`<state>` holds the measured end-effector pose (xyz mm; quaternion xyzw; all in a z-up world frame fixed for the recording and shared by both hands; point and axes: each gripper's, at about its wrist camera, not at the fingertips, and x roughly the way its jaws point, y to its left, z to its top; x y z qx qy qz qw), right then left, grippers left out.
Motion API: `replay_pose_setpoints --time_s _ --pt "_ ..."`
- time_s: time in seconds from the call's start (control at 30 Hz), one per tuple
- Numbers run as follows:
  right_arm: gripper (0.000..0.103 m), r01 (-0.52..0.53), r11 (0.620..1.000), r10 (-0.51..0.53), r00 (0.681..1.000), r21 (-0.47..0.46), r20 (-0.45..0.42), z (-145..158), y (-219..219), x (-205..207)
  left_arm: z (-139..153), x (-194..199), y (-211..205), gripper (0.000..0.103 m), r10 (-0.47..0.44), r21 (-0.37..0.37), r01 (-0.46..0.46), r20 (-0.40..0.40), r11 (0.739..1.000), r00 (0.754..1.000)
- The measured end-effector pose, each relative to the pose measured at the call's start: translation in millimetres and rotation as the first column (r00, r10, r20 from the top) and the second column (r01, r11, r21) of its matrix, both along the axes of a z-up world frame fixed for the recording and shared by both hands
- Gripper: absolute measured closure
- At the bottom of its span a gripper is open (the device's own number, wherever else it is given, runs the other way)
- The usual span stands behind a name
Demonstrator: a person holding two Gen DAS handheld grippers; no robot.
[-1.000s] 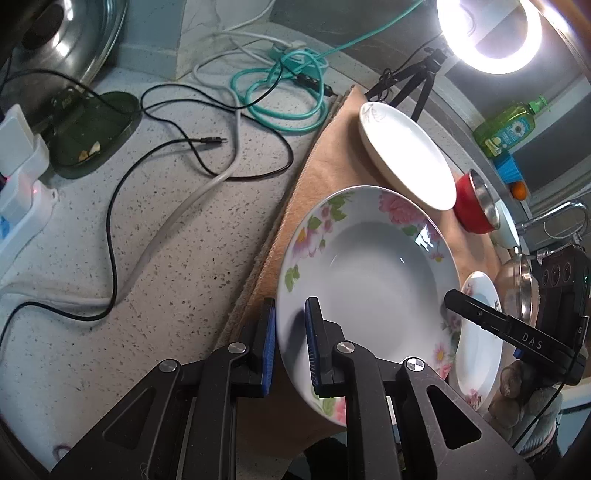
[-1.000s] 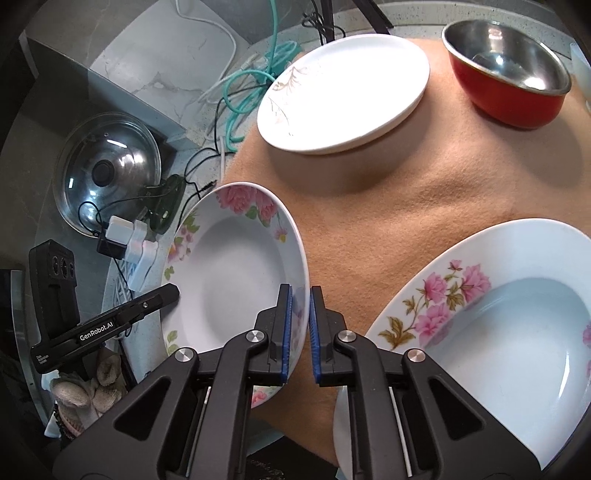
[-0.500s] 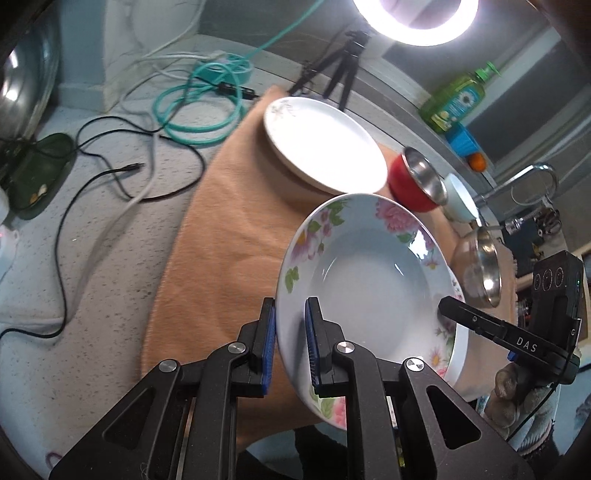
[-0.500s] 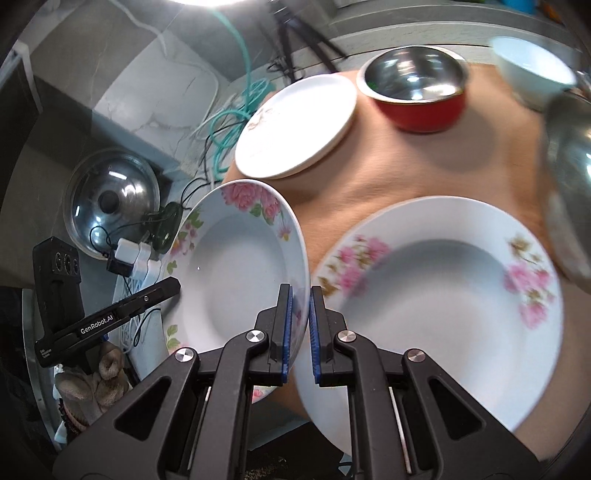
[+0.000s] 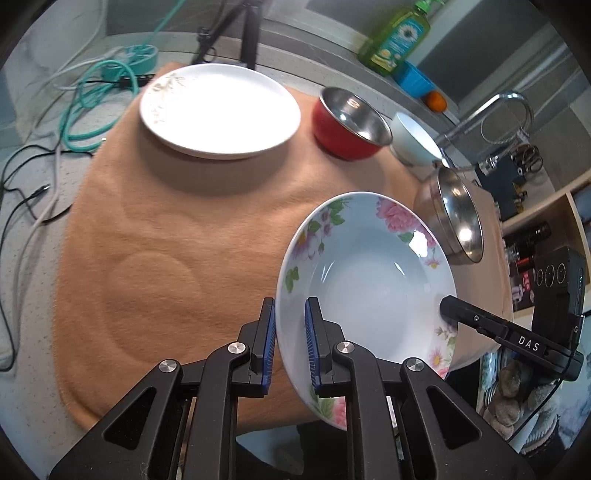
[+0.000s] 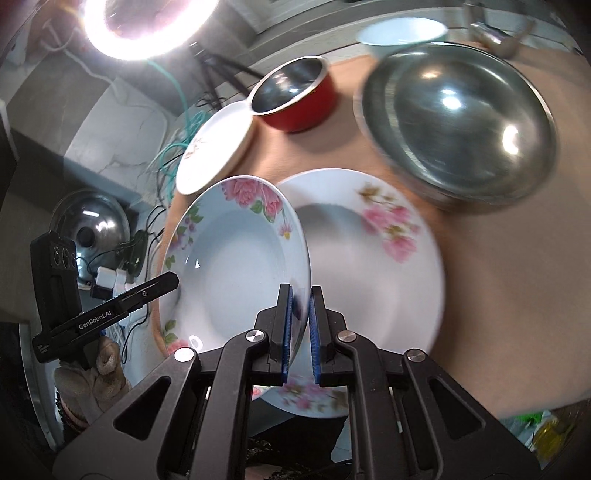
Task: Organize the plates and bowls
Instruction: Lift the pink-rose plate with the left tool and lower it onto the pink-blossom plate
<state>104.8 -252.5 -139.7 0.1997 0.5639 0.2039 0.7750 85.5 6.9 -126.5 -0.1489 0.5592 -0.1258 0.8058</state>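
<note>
A flowered deep plate (image 5: 365, 280) is held in the air by both grippers, one on each rim. My left gripper (image 5: 290, 341) is shut on its near-left rim. My right gripper (image 6: 300, 328) is shut on its opposite rim, and the plate (image 6: 236, 273) shows there too. A second flowered plate (image 6: 373, 266) lies on the tan mat (image 5: 166, 229) under and right of the held one. A plain white plate (image 5: 218, 109), a red steel-lined bowl (image 5: 349, 123), a pale blue bowl (image 5: 412, 138) and a steel bowl (image 5: 456, 218) stand on the mat.
Teal and black cables (image 5: 92, 99) lie on the counter left of the mat. A tripod (image 5: 236, 33), a green soap bottle (image 5: 399, 37) and a faucet (image 5: 495, 110) stand at the back. A pot lid (image 6: 88, 225) and power strip sit far left.
Both grippers have carried the flowered plate to the right over the mat, toward the second flowered plate and the steel bowl. Both stay shut on it.
</note>
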Motion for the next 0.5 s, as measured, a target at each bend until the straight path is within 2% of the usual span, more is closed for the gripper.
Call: replay_pose_setpoints --time_s 0.23,0.5 --pt "0.094 0.056 0.998 -0.056 0.998 -0.019 -0.020 -8.8 -27.3 -4.1 -6.4 8.3 -25.3 0.089 -0.069 0.018 0.069 -0.016 0.997 0.997" --pt "0.094 0.072 0.997 -0.074 0.997 -0.040 -0.034 -16.5 -38.3 -4.8 -14.1 13.0 -40.1 0.089 -0.102 0.040 0.103 -0.038 0.994 0.994"
